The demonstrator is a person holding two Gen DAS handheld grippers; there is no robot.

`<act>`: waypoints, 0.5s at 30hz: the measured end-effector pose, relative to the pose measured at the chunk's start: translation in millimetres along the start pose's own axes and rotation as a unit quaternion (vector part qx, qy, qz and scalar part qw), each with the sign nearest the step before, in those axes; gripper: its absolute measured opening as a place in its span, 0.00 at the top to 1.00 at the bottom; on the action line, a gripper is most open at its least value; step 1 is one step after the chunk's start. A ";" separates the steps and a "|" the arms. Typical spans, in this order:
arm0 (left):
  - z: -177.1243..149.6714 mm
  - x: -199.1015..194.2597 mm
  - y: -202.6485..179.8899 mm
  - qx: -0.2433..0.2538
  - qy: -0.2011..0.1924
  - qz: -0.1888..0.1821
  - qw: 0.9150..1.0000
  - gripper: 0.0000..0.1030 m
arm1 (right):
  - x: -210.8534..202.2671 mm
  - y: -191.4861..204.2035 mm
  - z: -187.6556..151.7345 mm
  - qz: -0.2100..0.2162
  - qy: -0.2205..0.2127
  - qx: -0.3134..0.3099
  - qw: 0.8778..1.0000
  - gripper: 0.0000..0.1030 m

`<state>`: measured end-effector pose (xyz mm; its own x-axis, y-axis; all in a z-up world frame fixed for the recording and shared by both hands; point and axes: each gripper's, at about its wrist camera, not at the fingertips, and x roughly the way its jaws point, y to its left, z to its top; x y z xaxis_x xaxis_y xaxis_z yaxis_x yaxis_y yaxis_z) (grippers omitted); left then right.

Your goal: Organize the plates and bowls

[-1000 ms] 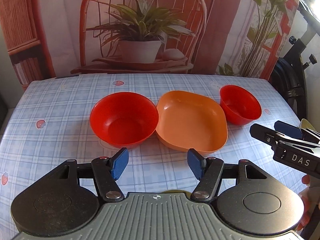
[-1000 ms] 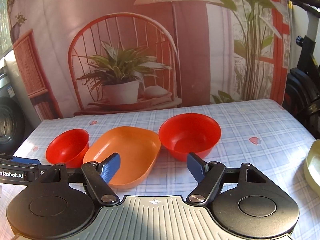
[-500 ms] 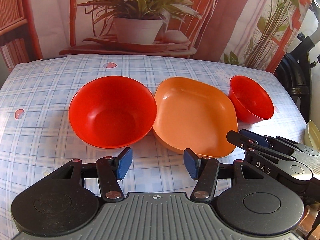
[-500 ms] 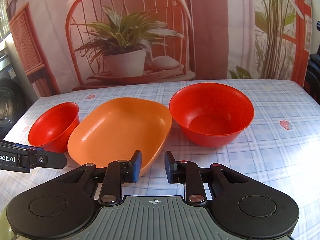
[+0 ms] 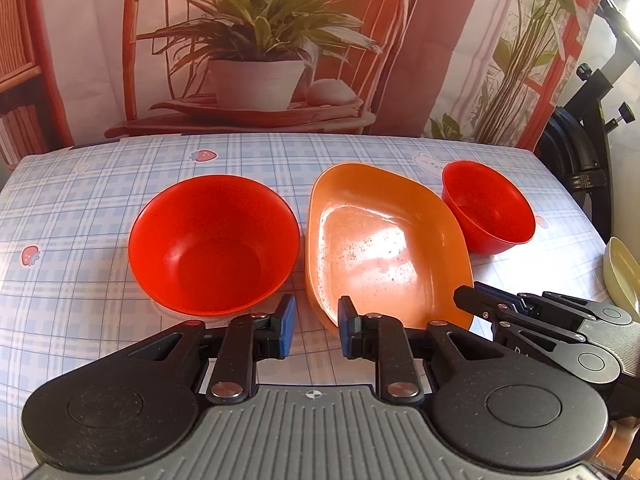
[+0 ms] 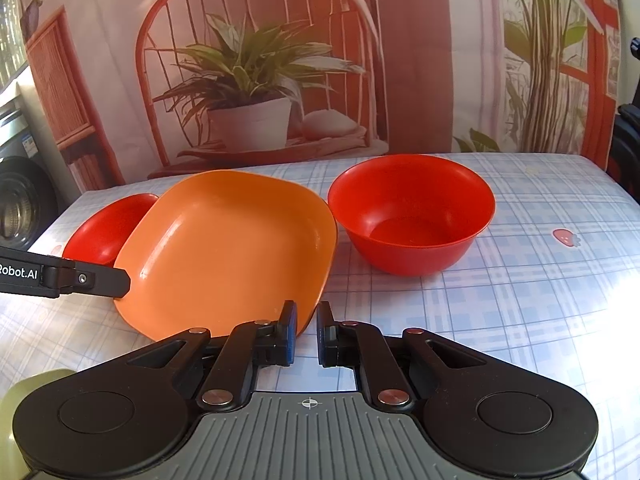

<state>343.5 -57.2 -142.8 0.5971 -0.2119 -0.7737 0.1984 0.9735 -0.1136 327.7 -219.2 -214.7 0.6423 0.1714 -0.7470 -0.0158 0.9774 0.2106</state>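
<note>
- Orange plate (image 5: 384,248) in the middle of the table (image 5: 80,208), between large red bowl (image 5: 214,244) and small red bowl (image 5: 490,208), close to both.
- Left tongs (image 5: 316,330) spread to a modest gap, gripping nothing, at the plate's near rim.
- Right tongs (image 6: 307,330) drawn almost together at another corner of that rim; impossible to tell whether pinching it or just short.
- Probable step: taking the plate by its edge to stack or shift it.
- Risk: thin, sloped, glossy rim, so a shallow bite likely to slip and drop the plate.
- Risk: two grips on one plate, so uneven lifting likely to twist it loose.
- Risk: plate swinging sideways into either bowl and shoving it across the cloth.
- Nearby: pale dish (image 5: 624,276) at the table's right edge, in the way of any rightward carry; printed plant backdrop (image 5: 256,52) behind.
</note>
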 end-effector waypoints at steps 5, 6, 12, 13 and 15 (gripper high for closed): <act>-1.0 0.8 -3.9 0.009 -0.003 -0.002 1.000 0.90 | -4.5 1.0 -1.2 -0.001 0.000 0.007 1.000 0.91; -2.1 0.2 -4.2 0.011 -0.003 -0.002 1.000 0.90 | -6.0 0.9 -1.7 -0.002 0.001 0.012 1.000 0.91; -12.3 -14.3 -5.9 0.025 -0.008 -0.007 1.000 0.90 | -26.5 0.5 -9.1 0.004 -0.004 0.037 0.999 0.92; -14.5 -18.1 -6.9 0.027 -0.009 -0.008 1.000 0.90 | -31.4 1.2 -10.0 0.005 -0.007 0.041 0.999 0.92; -19.9 -27.4 -8.9 0.032 -0.011 -0.008 0.999 0.89 | -42.6 4.8 -11.1 0.004 -0.013 0.037 0.999 0.93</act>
<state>309.9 -58.3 -133.0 0.6102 -0.2296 -0.7583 0.2563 0.9628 -0.0853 291.8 -220.4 -188.8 0.6620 0.1755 -0.7286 0.0344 0.9640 0.2635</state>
